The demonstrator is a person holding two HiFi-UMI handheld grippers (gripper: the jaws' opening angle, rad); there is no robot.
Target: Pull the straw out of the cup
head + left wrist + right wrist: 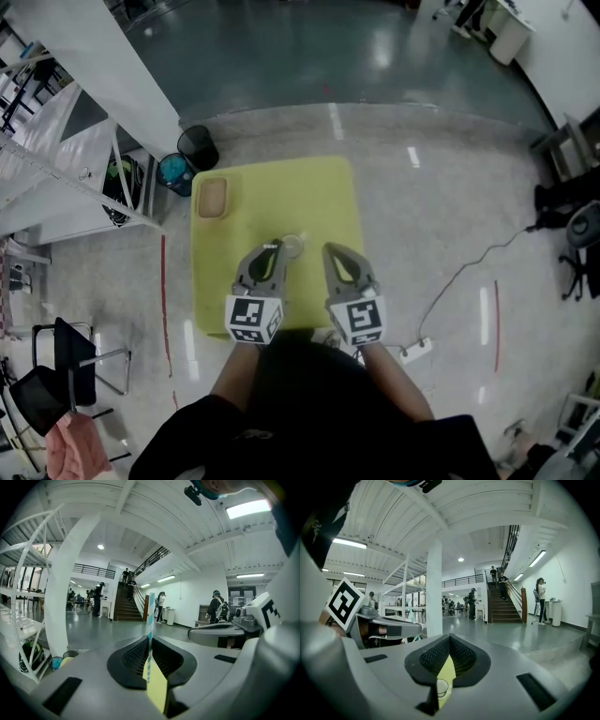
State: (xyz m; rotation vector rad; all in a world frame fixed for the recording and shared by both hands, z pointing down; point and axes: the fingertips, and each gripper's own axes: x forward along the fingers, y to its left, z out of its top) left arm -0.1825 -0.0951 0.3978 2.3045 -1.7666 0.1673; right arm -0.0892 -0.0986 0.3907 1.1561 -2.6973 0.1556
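Straw (150, 620) pinched in left fingers (133, 656), right fingers (433, 658) closed, empty cup (292, 246) on yellow table (319, 187).

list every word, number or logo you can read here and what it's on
No words or numbers can be read in any view.
left marker cube: black-and-white square pattern only, no letters.
right marker cube: the same kind of pattern, no letters.
gold print on dark fabric, top left of the right gripper view: too small and warped to read.
faint mark on the person's black top: too blurred to read.
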